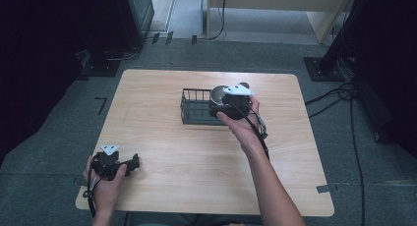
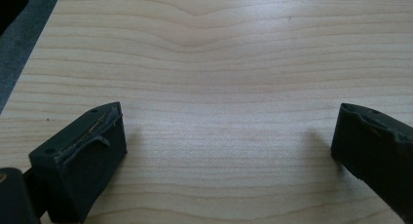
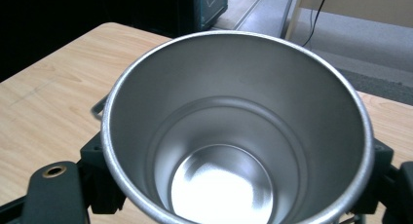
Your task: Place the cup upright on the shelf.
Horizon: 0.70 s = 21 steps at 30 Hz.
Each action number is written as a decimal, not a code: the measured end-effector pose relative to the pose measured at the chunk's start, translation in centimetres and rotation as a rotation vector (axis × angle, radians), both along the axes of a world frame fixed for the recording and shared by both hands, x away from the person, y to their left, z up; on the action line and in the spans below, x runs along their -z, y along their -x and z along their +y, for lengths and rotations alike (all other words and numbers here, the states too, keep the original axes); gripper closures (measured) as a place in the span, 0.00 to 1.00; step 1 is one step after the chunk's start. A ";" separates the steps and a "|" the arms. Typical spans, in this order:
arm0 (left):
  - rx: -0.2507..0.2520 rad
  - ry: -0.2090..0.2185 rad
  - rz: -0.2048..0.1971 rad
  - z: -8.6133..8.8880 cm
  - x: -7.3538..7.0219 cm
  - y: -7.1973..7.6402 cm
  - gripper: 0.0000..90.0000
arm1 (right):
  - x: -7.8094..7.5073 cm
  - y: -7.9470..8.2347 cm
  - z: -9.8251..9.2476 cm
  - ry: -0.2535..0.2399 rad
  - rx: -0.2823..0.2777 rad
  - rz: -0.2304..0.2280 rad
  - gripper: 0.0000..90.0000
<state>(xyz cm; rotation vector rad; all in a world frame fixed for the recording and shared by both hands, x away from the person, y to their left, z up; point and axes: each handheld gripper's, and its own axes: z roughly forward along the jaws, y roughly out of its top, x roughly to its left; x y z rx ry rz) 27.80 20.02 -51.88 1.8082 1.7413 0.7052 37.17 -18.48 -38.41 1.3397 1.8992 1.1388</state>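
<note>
A shiny steel cup (image 3: 234, 151) fills the space between my right gripper's (image 3: 238, 185) black jaws, which are shut on its sides; its open mouth faces the camera and it is empty. In the high view the right gripper (image 1: 235, 104) holds the cup (image 1: 219, 94) over the right end of a black wire basket (image 1: 195, 108) at the middle of the wooden table (image 1: 196, 157). Whether the cup touches the basket I cannot tell. My left gripper (image 1: 130, 163) rests near the table's front left corner. Its jaws stand wide apart, and the left gripper (image 2: 229, 151) is open over bare wood.
Grey carpet surrounds the table. Dark equipment (image 1: 133, 14) stands at the back left and a black stand with cables (image 1: 339, 88) at the right. Light wooden furniture (image 1: 275, 5) lines the back.
</note>
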 end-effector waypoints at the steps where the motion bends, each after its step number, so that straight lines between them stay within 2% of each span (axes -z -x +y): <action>1: 0.001 -0.001 0.000 0.0 0.0 0.0 0.00 | 0.0 -0.4 -0.2 0.002 0.005 0.002 0.20; 14: 0.001 -0.001 0.001 0.0 0.0 0.0 0.00 | 0.2 -3.0 -1.1 -0.007 0.042 0.015 0.20; 21: 0.001 -0.001 0.001 0.0 0.0 0.0 0.00 | 1.0 -4.7 -1.6 0.003 0.074 0.027 0.20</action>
